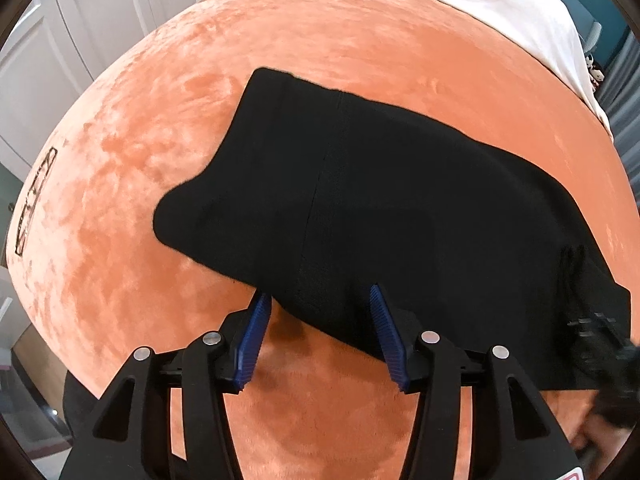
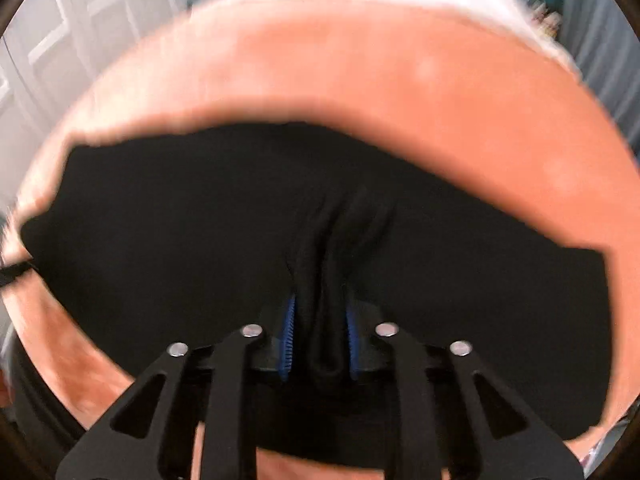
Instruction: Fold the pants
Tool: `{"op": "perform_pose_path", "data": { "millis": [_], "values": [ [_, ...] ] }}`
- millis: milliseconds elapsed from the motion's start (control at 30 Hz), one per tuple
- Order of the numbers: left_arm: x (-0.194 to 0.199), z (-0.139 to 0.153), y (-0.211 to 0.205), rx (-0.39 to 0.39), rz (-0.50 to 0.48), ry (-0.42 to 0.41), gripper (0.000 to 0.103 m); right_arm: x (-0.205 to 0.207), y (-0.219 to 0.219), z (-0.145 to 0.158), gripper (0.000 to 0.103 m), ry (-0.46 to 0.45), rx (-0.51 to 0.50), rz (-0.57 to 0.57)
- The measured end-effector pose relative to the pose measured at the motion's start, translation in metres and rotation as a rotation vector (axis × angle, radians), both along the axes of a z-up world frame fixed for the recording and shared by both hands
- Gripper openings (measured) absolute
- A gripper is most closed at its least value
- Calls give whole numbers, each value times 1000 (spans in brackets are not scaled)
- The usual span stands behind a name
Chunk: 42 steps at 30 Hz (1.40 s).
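Black pants lie folded on an orange plush bed cover. My left gripper is open, its blue pads straddling the near edge of the pants without pinching it. In the right wrist view, which is blurred, my right gripper is shut on a bunched fold of the black pants, which wrinkle up between the pads. The right gripper also shows dimly at the lower right of the left wrist view, at the pants' right end.
A white sheet covers the far end of the bed. White closet doors stand to the left. The bed's left edge carries a black printed mark. A teal wall and grey curtain are at the right.
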State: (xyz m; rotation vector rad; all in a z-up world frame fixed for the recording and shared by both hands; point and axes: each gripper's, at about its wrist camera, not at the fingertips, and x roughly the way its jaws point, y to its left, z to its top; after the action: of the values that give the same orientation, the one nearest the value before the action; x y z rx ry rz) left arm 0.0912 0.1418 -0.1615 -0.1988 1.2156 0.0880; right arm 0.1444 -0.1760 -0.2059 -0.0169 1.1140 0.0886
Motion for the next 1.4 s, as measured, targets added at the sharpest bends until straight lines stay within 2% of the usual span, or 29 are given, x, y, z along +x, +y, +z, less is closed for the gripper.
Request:
{"op": "perform_pose_path", "data": {
  "millis": [67, 100, 167, 200, 267, 300, 467, 500, 567, 600, 633, 667, 733, 833, 900, 967, 1033, 1100, 1167, 1233, 1267, 1300, 1367, 1400],
  "values": [
    [4, -4, 7, -22, 21, 7, 56, -4, 6, 6, 41, -47, -26, 19],
    [4, -4, 14, -46, 42, 0, 60, -6, 5, 14, 46, -43, 6, 28],
    [7, -11, 29, -91, 97, 3, 62, -17, -1, 29, 44, -81, 86, 16],
    [9, -14, 35, -112, 118, 5, 62, -22, -7, 39, 37, -103, 131, 6],
    [14, -20, 48, -153, 173, 5, 62, -25, -15, 47, 32, -119, 150, -29],
    [18, -24, 54, -184, 209, 0, 62, -24, -21, 51, 26, -124, 178, -58],
    [31, -40, 70, -311, 318, -74, 65, -7, -27, 46, 26, -73, 253, -132],
    [32, -41, 71, -320, 327, -85, 64, -5, -25, 41, 26, -54, 268, -149],
    [34, -40, 71, -326, 324, -107, 49, 2, -25, 31, 26, -27, 286, -176],
    [35, -38, 70, -340, 305, -110, 30, 2, -21, 25, 26, -12, 288, -190],
    [35, -36, 69, -383, 275, -115, 16, 4, -20, 20, 26, -3, 283, -198],
    [35, -30, 67, -408, 260, -120, 16, 4, -20, 16, 26, 6, 280, -204],
    [33, 0, 54, -366, 199, -180, 15, 8, -15, 8, 26, 8, 250, -204],
    [30, 55, 11, -315, 51, -278, 15, 9, -12, 6, 26, 8, 212, -185],
    [25, 91, -32, -300, -74, -340, 15, 9, -13, 6, 26, 14, 221, -183],
    [21, 113, -74, -293, -186, -373, 15, 7, -19, 7, 26, 16, 246, -181],
    [11, 126, -135, -285, -334, -365, 15, 1, -36, 12, 25, 12, 336, -206],
    [2, 119, -181, -276, -432, -334, 15, -13, -67, 22, 26, -13, 428, -276],
    [-6, 99, -226, -240, -519, -279, 16, -28, -96, 26, 26, -33, 475, -328],
    [-6, 60, -266, -222, -572, -149, 20, -48, -133, 28, 26, -50, 439, -384],
    [-8, 35, -283, -193, -567, -62, 22, -57, -150, 26, 26, -49, 411, -409],
    [-13, 22, -290, -160, -559, -29, 22, -64, -162, 24, 26, -41, 401, -428],
    [-28, 13, -300, -50, -574, -55, 23, -81, -188, 20, 26, -28, 412, -467],
    [-38, 17, -303, 8, -597, -90, 27, -88, -195, 21, 26, -33, 420, -474]
  ]
}}
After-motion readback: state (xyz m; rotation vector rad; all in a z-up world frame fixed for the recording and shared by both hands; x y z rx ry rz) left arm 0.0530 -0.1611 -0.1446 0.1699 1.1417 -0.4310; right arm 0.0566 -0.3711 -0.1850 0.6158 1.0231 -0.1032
